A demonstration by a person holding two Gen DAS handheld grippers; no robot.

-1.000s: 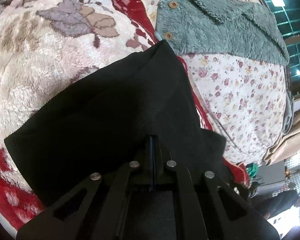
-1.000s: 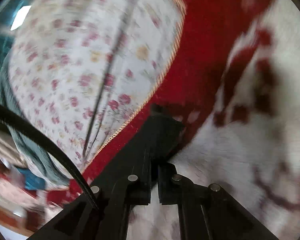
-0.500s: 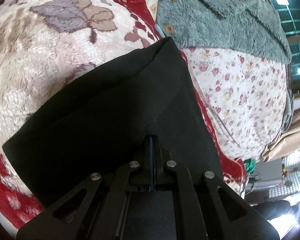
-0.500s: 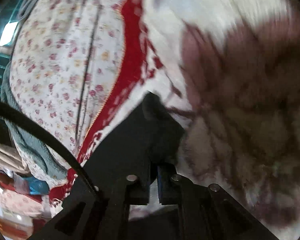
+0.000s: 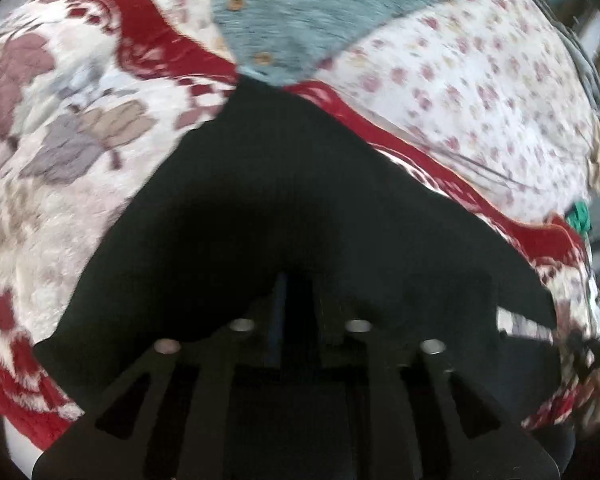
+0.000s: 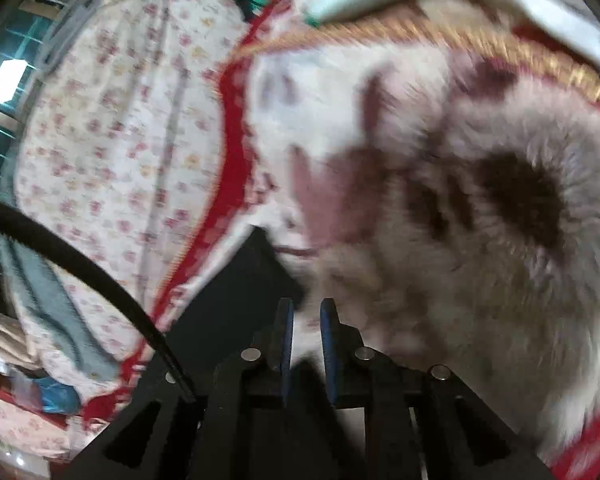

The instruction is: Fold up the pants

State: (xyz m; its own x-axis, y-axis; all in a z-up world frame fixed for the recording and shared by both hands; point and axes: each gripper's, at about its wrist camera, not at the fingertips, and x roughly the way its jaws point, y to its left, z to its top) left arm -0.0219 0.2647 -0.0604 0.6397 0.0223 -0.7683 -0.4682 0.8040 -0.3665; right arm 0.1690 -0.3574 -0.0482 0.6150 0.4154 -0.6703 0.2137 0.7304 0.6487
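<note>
**Black pants lie folded on plush blanket as both grippers loosen**

The black pants (image 5: 300, 200) lie spread on a fleecy red-and-cream blanket (image 5: 60, 128), their far corner reaching toward a teal fleece garment (image 5: 300, 12) with wooden buttons that rests on a floral quilt (image 5: 480, 92) beyond the blanket's red border. In the left wrist view the left gripper (image 5: 298, 292) sits low over the dark cloth; its jaws have just been opening and now stand slightly apart. Black fingers against black fabric, plus motion blur, make it hard to tell whether cloth still sits in the gap. The near edge of the pants is hidden behind the gripper's frame.

In the right wrist view the right gripper (image 6: 306, 316) has also just been opening; pale blanket shows through the narrow gap between its blue-lined fingers (image 6: 286, 332), and nothing is gripped. One corner of the pants (image 6: 244, 292) lies just left of the fingertips, the rest cut off behind the frame and a black cable (image 6: 80, 264). The blanket's pattern is smeared by blur.
</note>
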